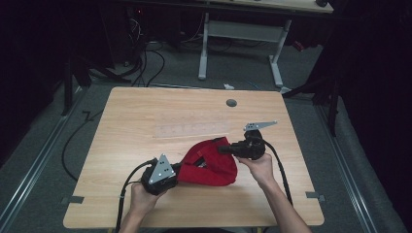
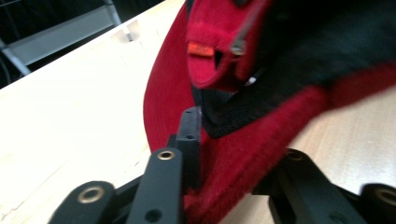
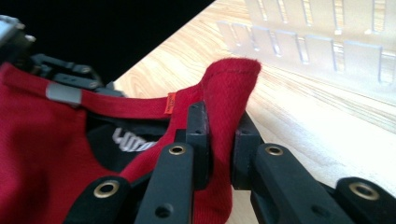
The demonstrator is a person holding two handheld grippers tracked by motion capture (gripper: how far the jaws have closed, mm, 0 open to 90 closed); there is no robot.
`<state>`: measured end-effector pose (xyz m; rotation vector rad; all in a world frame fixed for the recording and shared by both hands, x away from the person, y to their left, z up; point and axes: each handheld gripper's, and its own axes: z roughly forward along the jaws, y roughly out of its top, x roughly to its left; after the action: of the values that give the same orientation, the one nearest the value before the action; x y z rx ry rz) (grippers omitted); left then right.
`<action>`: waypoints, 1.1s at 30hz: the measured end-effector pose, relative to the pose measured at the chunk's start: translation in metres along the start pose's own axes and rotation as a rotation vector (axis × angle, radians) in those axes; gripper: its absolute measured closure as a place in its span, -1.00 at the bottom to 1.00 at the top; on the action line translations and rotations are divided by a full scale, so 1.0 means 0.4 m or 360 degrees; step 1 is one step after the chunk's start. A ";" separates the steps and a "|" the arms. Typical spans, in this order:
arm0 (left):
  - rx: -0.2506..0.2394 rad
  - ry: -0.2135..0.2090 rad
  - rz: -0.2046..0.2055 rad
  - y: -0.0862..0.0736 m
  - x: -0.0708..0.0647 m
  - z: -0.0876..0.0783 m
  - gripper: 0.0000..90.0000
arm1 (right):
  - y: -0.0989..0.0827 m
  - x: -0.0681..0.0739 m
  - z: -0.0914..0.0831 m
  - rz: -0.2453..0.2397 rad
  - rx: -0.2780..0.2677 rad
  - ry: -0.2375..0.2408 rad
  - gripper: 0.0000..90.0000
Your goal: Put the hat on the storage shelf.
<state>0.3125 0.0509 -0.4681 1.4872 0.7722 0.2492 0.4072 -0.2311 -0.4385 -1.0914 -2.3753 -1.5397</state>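
Nearest the camera, both hands worked over the wooden table (image 1: pixel 145 116), where a red cap (image 1: pixel 209 167) lay toward five o'clock, its nine o'clock edge clenched by the left gripper (image 1: pixel 176 171), its two o'clock edge pinched by the right gripper (image 1: pixel 224 149).

Both forearms come in from the near edge of the counter, bare to the wrist. The left hand (image 1: pixel 141 194) wraps the body of the left gripper (image 1: pixel 177 171), which lies low and level, pointing to the person's right, its grey three-cornered plate tilted up toward the camera. Its jaws are pinched on a fold of red cloth. The right hand (image 1: pixel 257 165) holds the right gripper (image 1: pixel 222 149) from beneath, wrist bent inward so the gripper points left toward the other hand, its plate level on top. Its jaws are clamped tight on cloth.
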 end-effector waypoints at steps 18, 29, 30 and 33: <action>0.0059 -0.0072 0.0009 0.012 -0.022 0.005 0.88 | -0.004 -0.061 -0.011 0.0137 -0.0142 -0.0062 0.34; 0.0041 0.0023 -0.0083 0.031 0.010 -0.006 0.88 | -0.017 -0.104 -0.081 0.0193 -0.0295 -0.0201 0.14; 0.0020 0.0024 -0.0110 0.035 0.016 -0.010 0.88 | -0.020 -0.108 -0.087 0.0209 -0.0303 -0.0209 0.12; -0.0025 0.0040 -0.0149 0.045 0.030 -0.022 0.88 | -0.032 -0.115 -0.102 0.0226 -0.0347 -0.0235 0.09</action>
<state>0.3219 0.0670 -0.4539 1.4314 0.8562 0.2034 0.4217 -0.2914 -0.4493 -1.4321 -2.1989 -1.7538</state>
